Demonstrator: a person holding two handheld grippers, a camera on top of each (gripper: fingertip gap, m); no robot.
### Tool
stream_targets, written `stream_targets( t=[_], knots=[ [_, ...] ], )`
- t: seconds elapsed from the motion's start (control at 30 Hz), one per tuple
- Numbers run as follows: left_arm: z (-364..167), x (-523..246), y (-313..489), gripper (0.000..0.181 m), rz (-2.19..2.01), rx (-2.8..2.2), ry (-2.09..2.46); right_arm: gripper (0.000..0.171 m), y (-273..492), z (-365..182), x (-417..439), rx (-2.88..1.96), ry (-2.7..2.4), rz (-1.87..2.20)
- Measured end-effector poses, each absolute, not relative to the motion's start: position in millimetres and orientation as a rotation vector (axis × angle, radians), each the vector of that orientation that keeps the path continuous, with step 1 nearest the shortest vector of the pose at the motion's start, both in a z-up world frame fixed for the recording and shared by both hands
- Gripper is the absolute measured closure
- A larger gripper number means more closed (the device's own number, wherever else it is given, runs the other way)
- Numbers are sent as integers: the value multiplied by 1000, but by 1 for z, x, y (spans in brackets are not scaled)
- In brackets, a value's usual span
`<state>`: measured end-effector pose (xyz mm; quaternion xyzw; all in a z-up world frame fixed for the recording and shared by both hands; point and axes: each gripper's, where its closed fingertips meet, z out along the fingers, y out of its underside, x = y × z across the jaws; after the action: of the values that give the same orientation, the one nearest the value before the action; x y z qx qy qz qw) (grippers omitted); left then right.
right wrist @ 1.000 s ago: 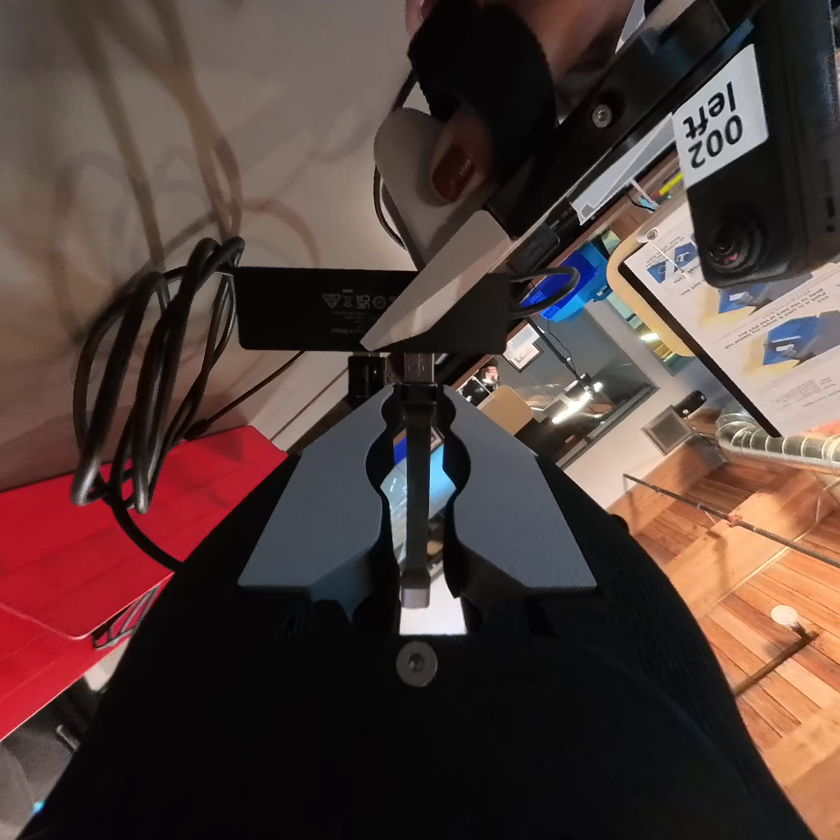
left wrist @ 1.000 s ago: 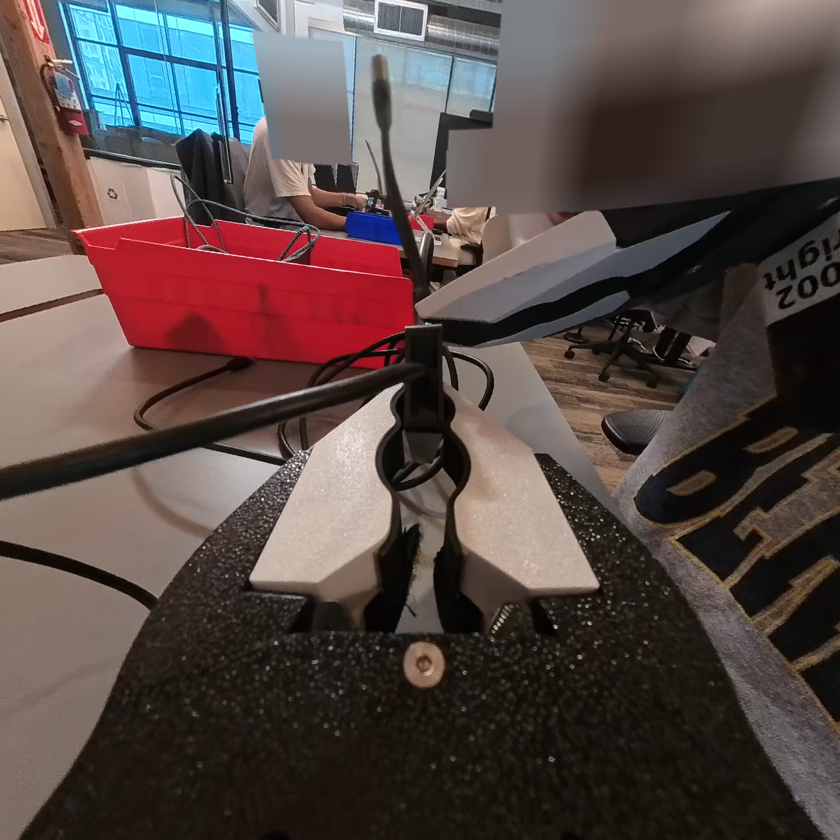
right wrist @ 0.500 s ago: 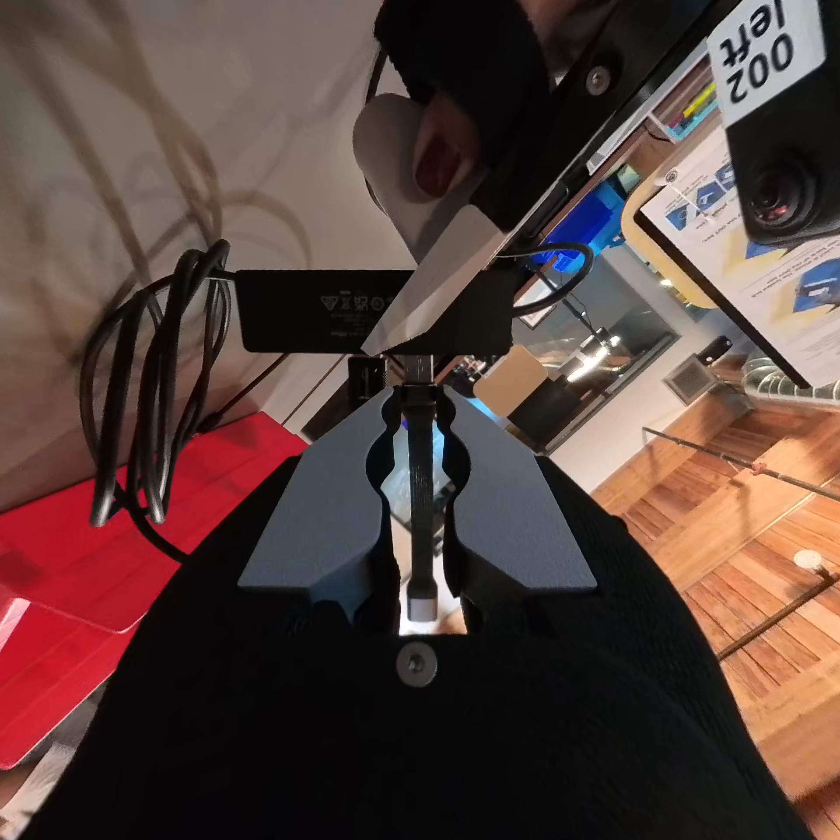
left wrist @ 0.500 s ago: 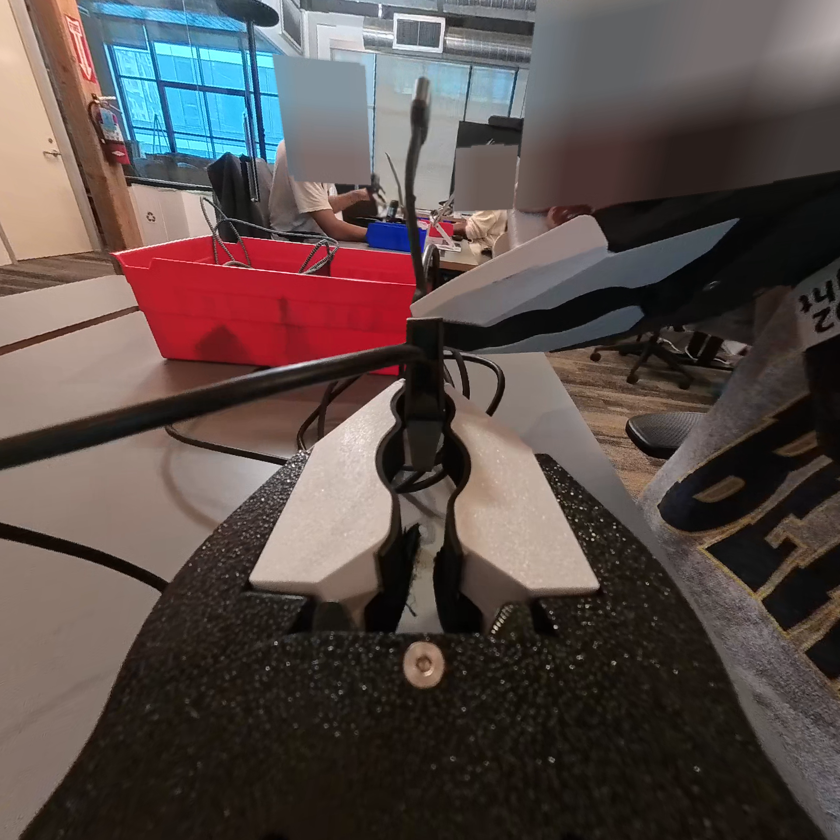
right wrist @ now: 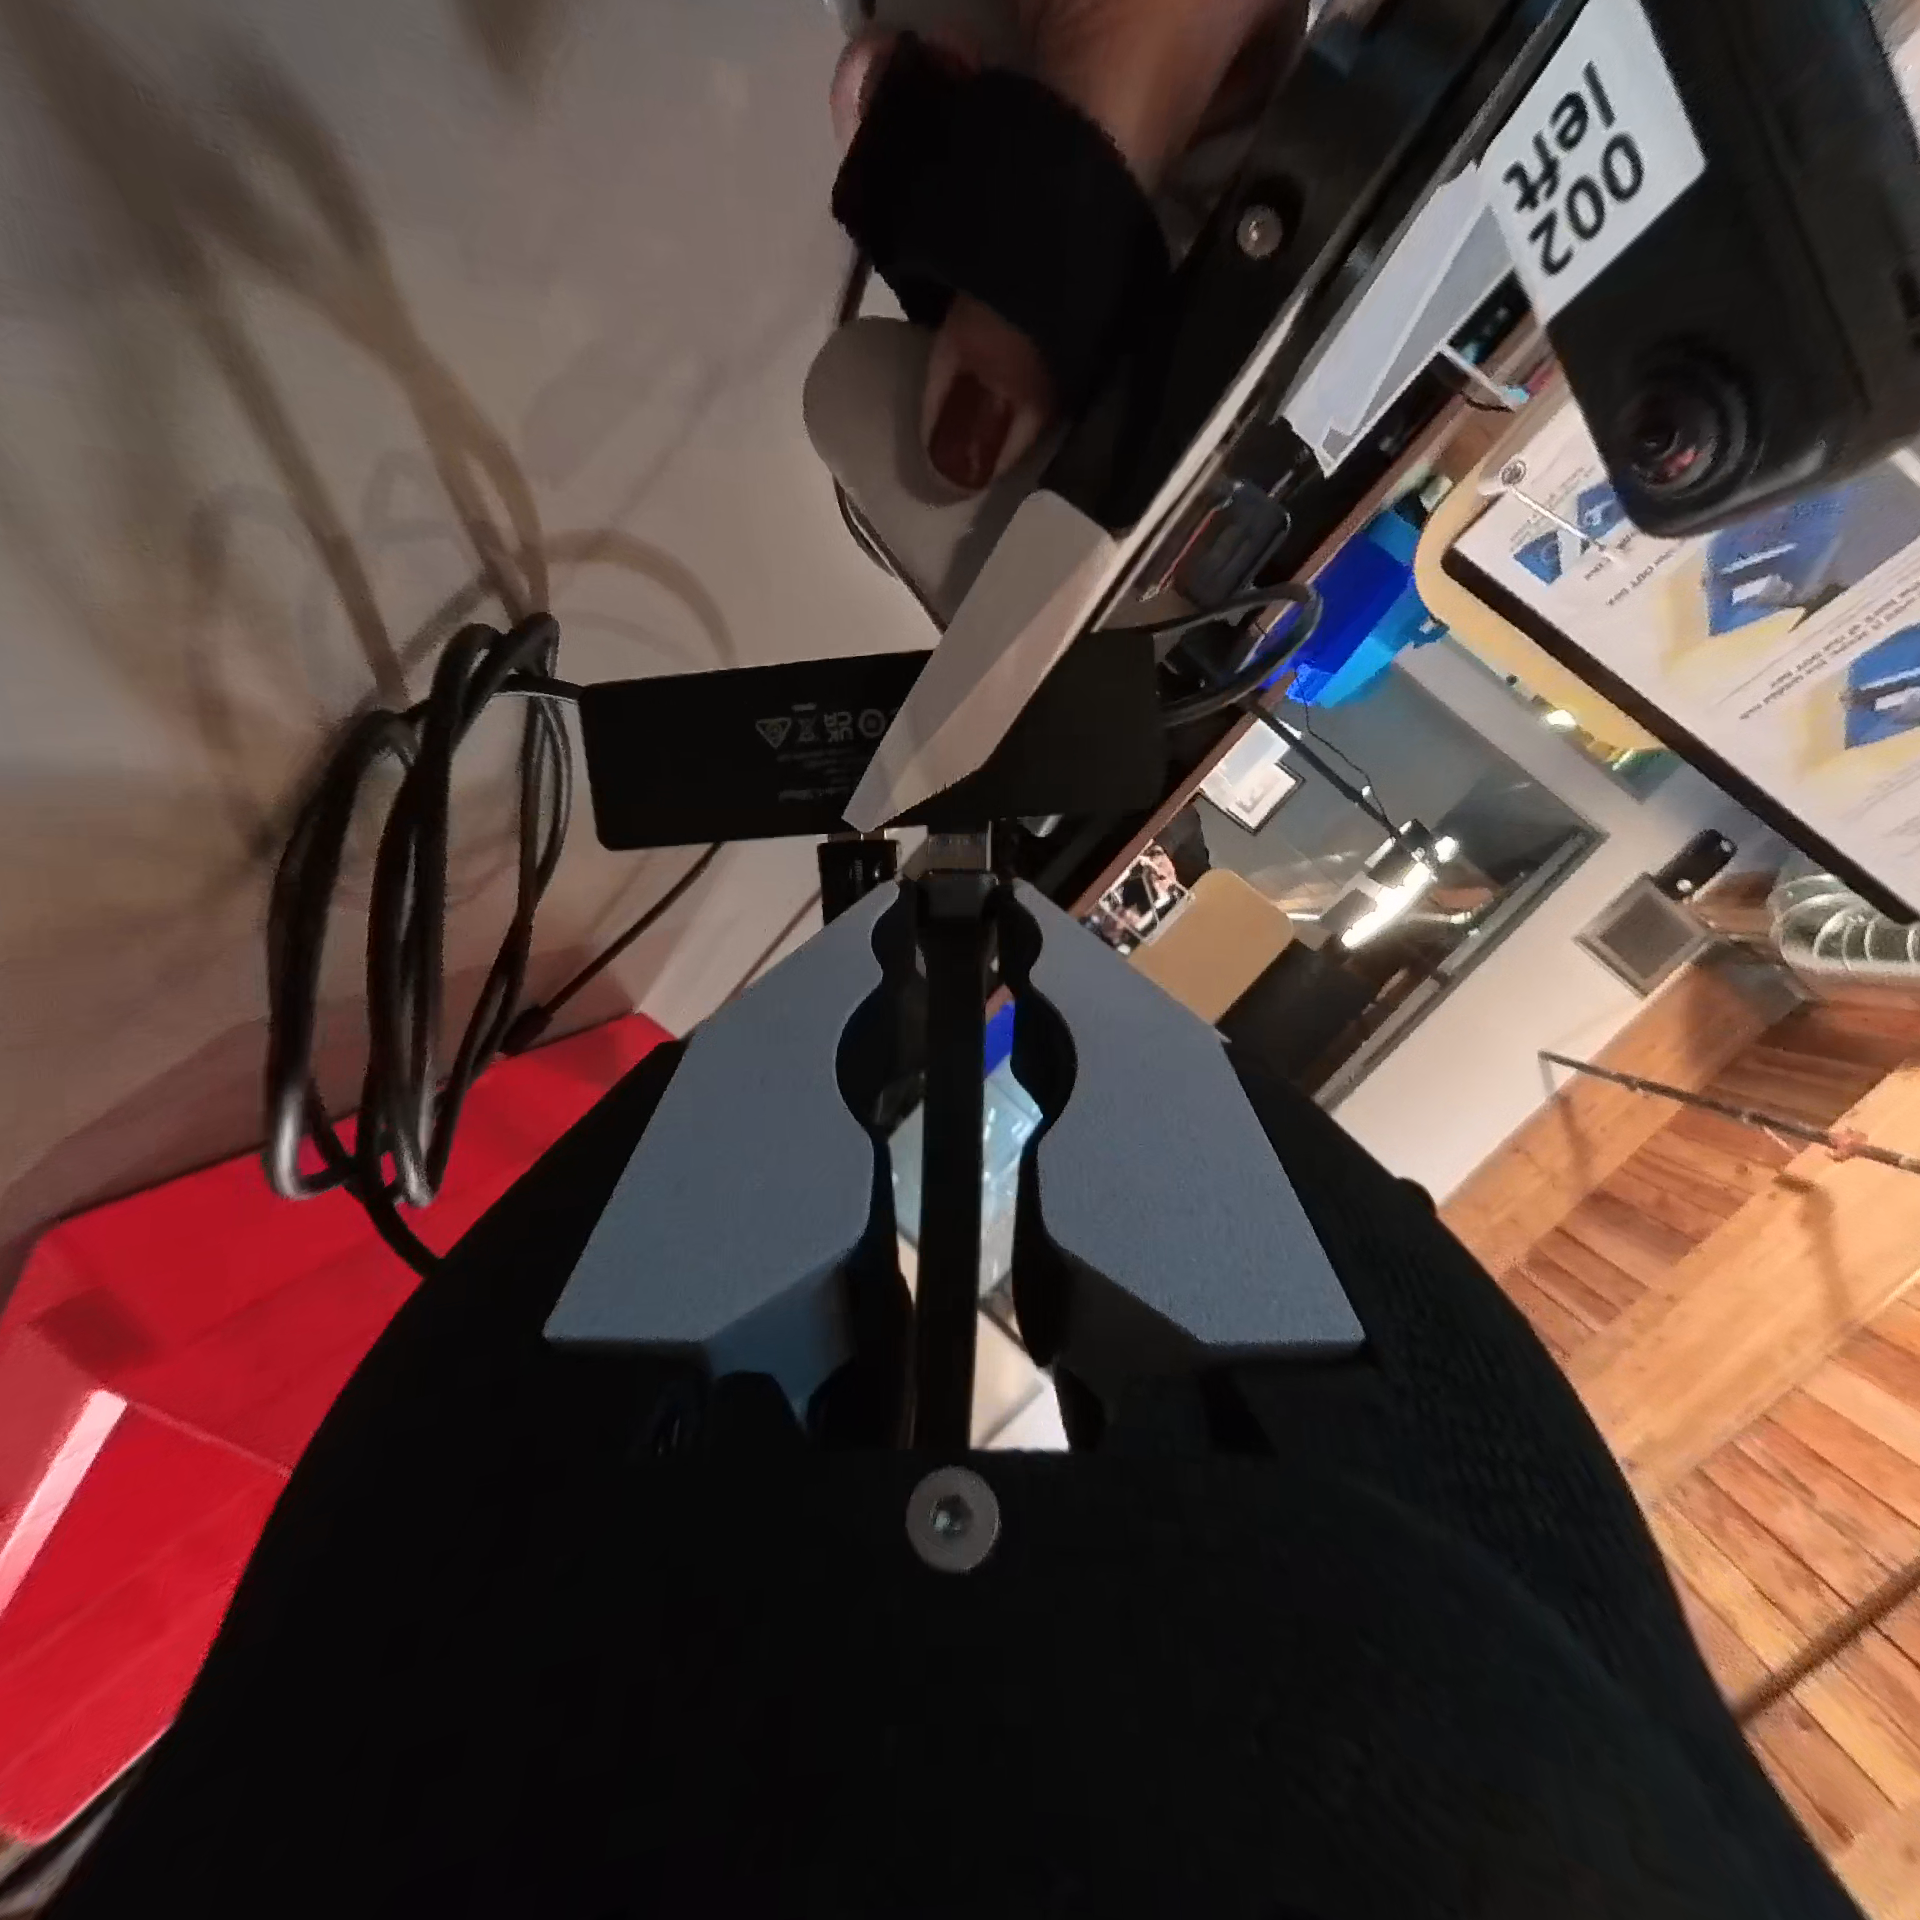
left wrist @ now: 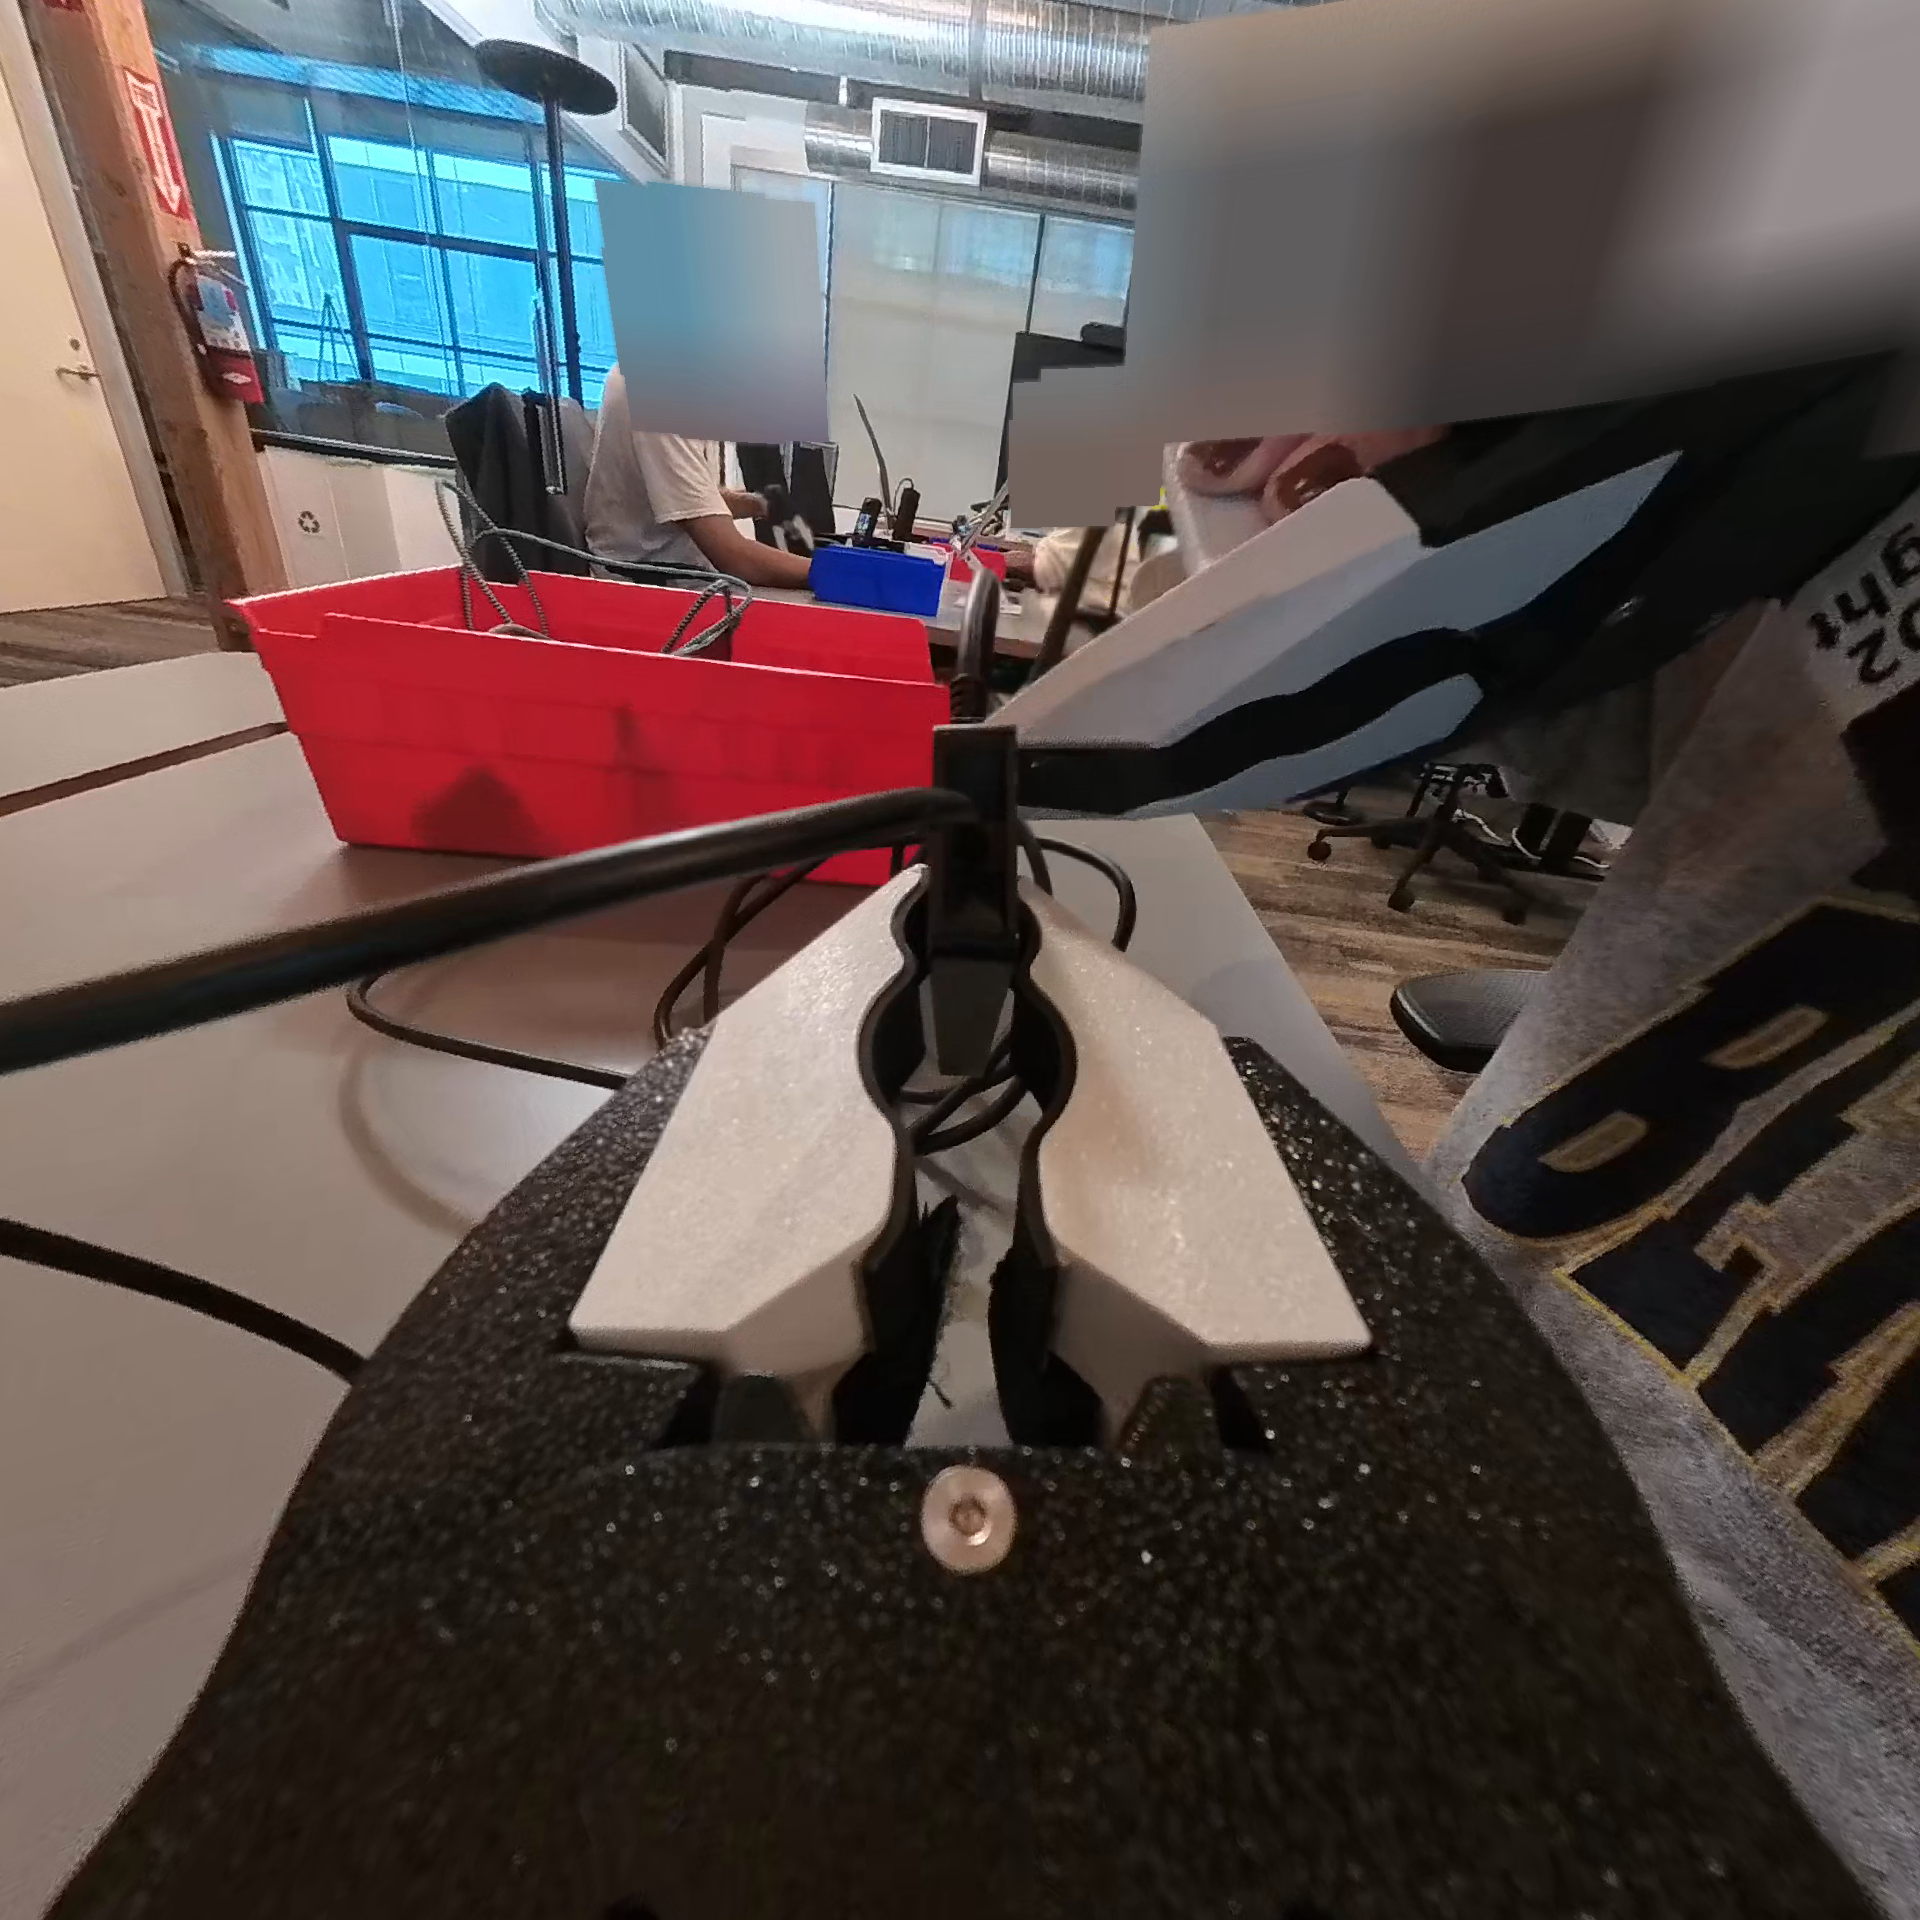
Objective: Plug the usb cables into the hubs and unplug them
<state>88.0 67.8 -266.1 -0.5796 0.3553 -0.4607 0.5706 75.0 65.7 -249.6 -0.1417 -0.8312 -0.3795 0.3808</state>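
Note:
My left gripper (left wrist: 971, 894), with white fingers, is shut on a black USB hub (left wrist: 974, 800) that shows edge-on and is held above the table. The hub's own cable (left wrist: 520, 894) runs off to the left. In the right wrist view the hub (right wrist: 727, 748) shows flat, with a white finger (right wrist: 966, 707) of the left gripper across it. My right gripper (right wrist: 956, 883), with blue-grey fingers, is shut on a black USB cable (right wrist: 948, 1143). Its metal plug (right wrist: 956, 847) touches the hub's edge. I cannot tell how deep it sits.
A red bin (left wrist: 582, 727) holding braided cables stands at the back of the brown table (left wrist: 208, 1195). The hub's cable hangs in a coil (right wrist: 405, 935). The table's edge runs on the right. A person's grey sweatshirt (left wrist: 1714, 1195) is close at the right. People sit at desks beyond.
Both grippers keep their grip and have turned a little together. The cable end that stood up above the hub in the left wrist view is gone from sight.

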Motion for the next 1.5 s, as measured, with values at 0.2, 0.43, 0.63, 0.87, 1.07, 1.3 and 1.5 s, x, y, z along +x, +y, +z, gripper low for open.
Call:
stream_targets(
  t=[0.2,0.43,0.63,0.87,1.07,1.3,1.5],
  knots=[
    [-264,90,62,173,-1104,-1332,866,158,61,-248,74,-387,-2170,-825],
    [-266,91,61,173,-1104,-1338,873,158,60,-251,74,-430,-2170,-730],
    [-264,92,59,173,-1139,-1333,873,159,57,-250,72,-487,-2173,-591],
    [-273,94,65,173,-1066,-1385,892,157,63,-260,73,-459,-2217,-615],
    [-271,86,74,173,-935,-1367,869,124,74,-239,78,-901,-2160,-379],
    [-270,92,65,173,-730,-1288,1004,157,71,-249,88,-1198,-2225,-135],
    [-272,91,67,172,-719,-1294,1007,151,64,-249,92,-1321,-2242,7]
  ],
)
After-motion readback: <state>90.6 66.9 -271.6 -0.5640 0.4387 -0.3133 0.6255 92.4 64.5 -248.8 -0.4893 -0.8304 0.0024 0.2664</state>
